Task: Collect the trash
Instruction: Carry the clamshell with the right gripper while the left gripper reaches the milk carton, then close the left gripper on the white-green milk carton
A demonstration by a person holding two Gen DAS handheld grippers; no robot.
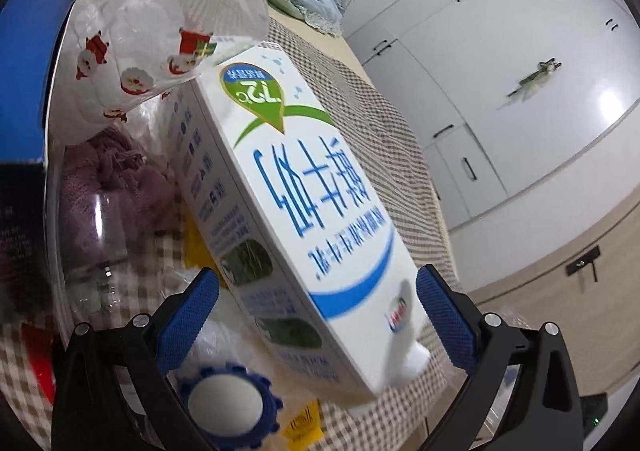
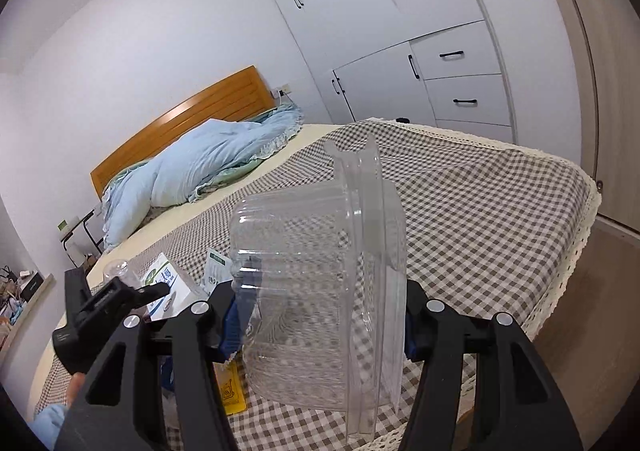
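Right gripper (image 2: 320,327) jaws clamp a clear plastic tub (image 2: 320,283); thin walls may buckle and slip. Left gripper (image 1: 316,311) jaws hold the milk carton (image 1: 288,187) by its end, so it could pivot out.

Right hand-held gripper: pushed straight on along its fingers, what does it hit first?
Probably the checkered bedspread. The right hand-held gripper is shut on a clear plastic clamshell container and points slightly downward; nothing else shows beyond the container, though depth is unclear.
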